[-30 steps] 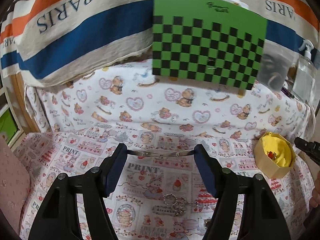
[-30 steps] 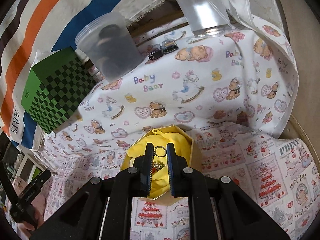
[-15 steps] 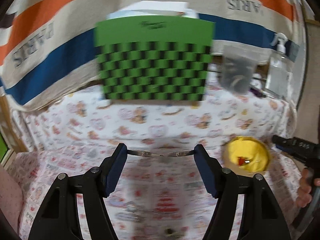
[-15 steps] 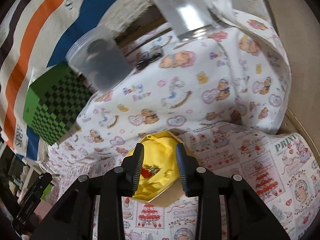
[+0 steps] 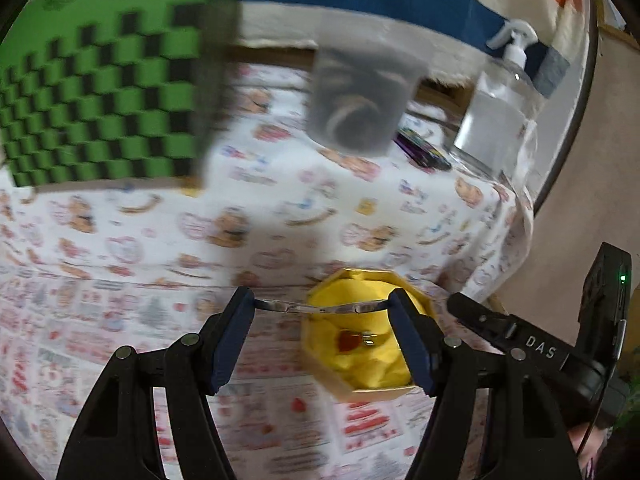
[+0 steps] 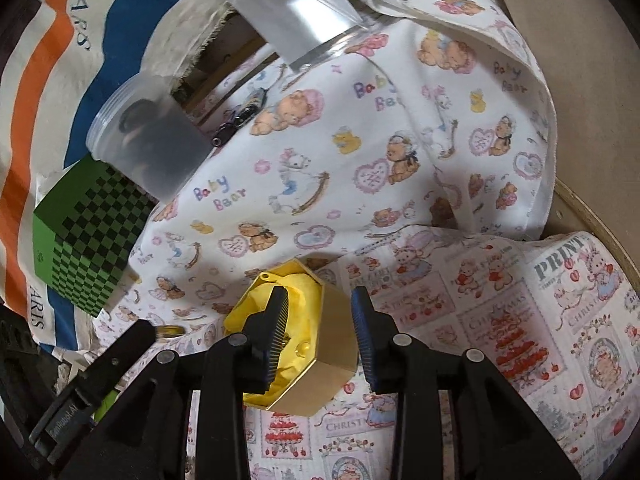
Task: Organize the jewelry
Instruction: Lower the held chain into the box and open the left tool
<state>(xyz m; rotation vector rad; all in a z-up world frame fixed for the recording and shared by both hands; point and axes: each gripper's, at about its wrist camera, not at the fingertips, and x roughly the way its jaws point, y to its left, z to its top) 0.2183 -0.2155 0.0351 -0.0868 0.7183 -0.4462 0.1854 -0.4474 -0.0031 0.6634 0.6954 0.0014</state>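
two grippers now meet at the yellow box (image 5: 372, 334): right gripper (image 6: 320, 312) has let go its ring, left gripper (image 5: 320, 306) brings a clamped bangle (image 5: 320, 307) over next.

surface: printed cloth (image 6: 460, 184) over the table
on it: gold box (image 6: 320, 344), green checked box (image 6: 88, 236), plastic tub (image 6: 160, 148), pump bottle (image 5: 496, 120)

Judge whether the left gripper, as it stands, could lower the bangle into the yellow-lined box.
Probably yes. The left gripper holds the bangle just over the box, whose top is open. The right gripper straddles one wall and may crowd the drop.
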